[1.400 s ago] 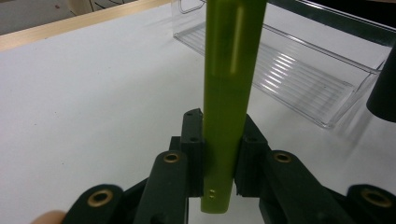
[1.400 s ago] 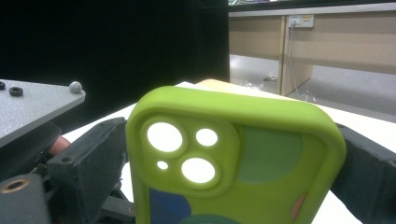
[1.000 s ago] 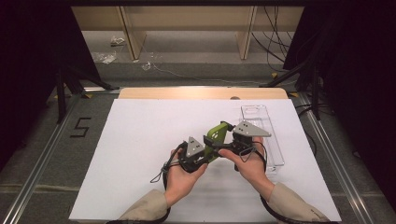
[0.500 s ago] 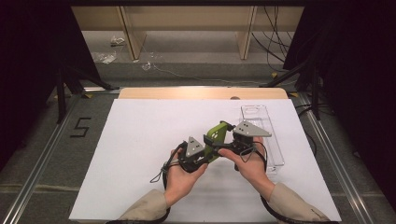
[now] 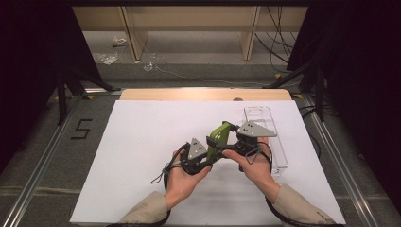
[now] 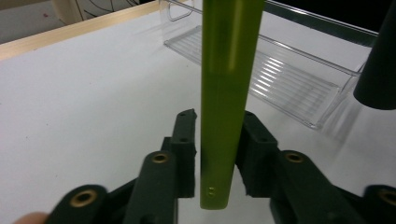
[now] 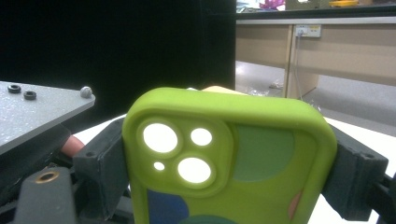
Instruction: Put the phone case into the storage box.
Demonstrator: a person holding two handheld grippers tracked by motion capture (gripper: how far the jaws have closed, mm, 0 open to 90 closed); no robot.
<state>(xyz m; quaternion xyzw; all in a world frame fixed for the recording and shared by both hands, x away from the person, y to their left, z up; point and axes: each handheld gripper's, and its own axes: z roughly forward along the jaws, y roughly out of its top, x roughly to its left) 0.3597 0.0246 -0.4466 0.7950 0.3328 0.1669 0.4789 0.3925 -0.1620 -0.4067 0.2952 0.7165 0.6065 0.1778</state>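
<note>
Above the tabletop [image 5: 142, 142], the right tool [image 7: 229, 158] clamps the green case [image 7: 233, 158] across its width for the handover, while the left tool [image 6: 217, 154], jaws just opening, loosely straddles its edge, beside the tray [image 5: 265, 132].

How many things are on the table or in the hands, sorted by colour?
Green: 1, the phone case
See-through: 1, the plastic tray
Black with a grey plate: 2, the left tool and the right tool
White: 1, the sheet that covers the table
Total: 5
</note>
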